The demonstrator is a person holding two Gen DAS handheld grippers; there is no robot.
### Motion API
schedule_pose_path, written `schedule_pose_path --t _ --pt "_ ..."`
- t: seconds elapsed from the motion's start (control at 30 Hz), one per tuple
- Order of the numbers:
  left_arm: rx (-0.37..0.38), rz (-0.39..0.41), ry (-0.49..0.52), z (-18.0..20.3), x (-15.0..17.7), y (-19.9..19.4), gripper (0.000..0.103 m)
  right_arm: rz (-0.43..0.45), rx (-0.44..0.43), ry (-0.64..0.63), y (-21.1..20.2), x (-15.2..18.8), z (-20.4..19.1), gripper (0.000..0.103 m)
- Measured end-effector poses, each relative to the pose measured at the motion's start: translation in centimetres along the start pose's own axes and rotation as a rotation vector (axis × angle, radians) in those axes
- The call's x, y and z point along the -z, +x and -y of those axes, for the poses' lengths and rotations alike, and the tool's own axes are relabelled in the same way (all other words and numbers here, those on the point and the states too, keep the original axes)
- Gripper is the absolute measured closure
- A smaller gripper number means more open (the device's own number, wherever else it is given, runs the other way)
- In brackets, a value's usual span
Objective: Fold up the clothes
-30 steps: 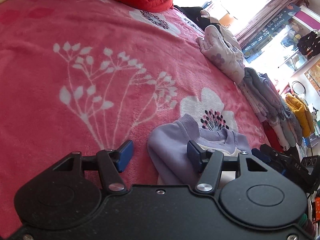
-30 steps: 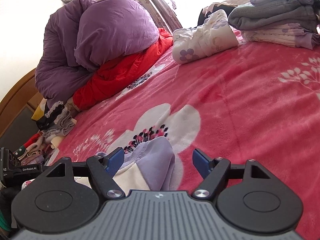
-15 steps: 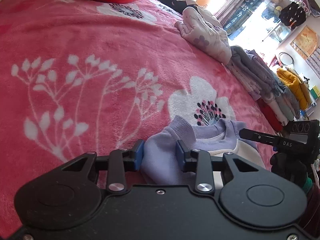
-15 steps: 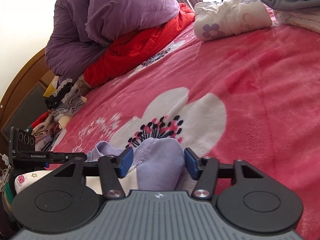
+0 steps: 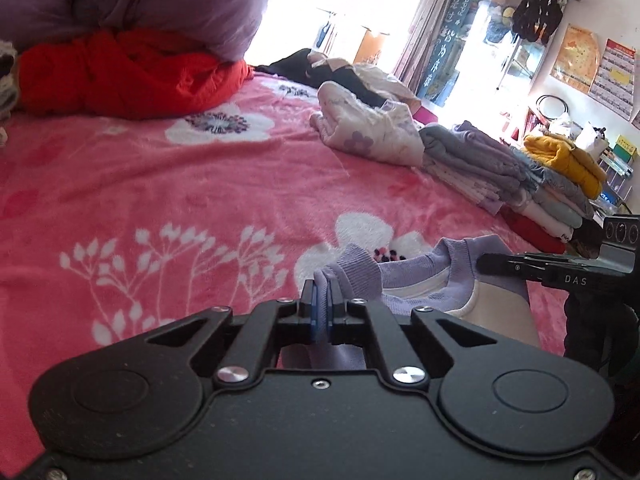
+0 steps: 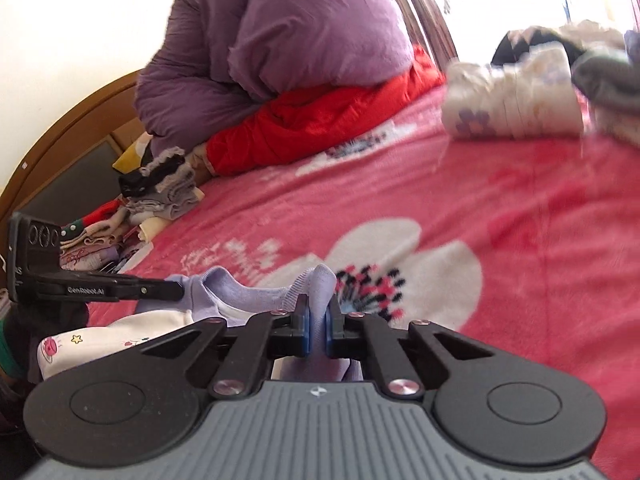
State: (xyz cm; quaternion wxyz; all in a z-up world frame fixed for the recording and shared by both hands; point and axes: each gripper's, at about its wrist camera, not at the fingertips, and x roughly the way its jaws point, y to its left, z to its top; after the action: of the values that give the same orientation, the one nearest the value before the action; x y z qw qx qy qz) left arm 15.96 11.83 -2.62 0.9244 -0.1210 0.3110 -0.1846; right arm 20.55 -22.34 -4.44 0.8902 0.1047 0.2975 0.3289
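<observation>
Both our grippers, spread a moment ago, now pinch the lilac sweatshirt (image 5: 420, 276): left gripper (image 5: 320, 300) and right gripper (image 6: 316, 320) each clamp a shoulder, ready to lift.

Lower part of the lilac-and-white sweatshirt (image 5: 424, 280) is hidden behind the left gripper (image 5: 320, 300) body; hem and sleeves cannot be assessed. In the right wrist view the same garment (image 6: 248, 292) disappears under the right gripper (image 6: 316, 322) — only neckline, one pinched fold and a strip of printed white front show. The print there is too small to identify. Far-right items in the right wrist view, including the floral bundle (image 6: 516, 108), are smeared by motion blur and partly cut by the frame edge. Window area (image 5: 332, 0) is overexposed; nothing beyond it is legible. Wall posters (image 5: 592, 68) are too small to read. The folded stack (image 5: 492, 176) cannot be itemised — layers merge.
</observation>
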Motion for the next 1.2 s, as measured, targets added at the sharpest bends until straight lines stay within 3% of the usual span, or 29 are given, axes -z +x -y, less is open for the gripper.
schedule_pose_path --t 0.17,0.27,0.67,0.93,1.2 --pt "-0.001 0.054 0.053 2.4 -2.2 -3.2 0.102 0.073 0.026 -0.068 -3.0 -1.4 -2.8 0.095" --pt "-0.010 0.082 0.138 4.4 -3.5 -5.5 0.102 0.104 0.032 -0.106 -5.1 -2.7 -4.7 0.095" --pt "-0.066 0.220 0.337 9.3 -8.6 -13.5 0.102 0.189 0.052 -0.293 -12.9 -8.6 -11.6 0.095" --pt "-0.118 0.252 0.423 10.8 -13.0 -14.4 0.102 0.200 0.091 -0.389 -14.9 -13.6 -14.0 0.096" --pt "-0.187 0.276 0.425 9.4 -17.9 -13.1 0.102 0.233 0.142 -0.428 -14.1 -19.5 -13.6 0.098"
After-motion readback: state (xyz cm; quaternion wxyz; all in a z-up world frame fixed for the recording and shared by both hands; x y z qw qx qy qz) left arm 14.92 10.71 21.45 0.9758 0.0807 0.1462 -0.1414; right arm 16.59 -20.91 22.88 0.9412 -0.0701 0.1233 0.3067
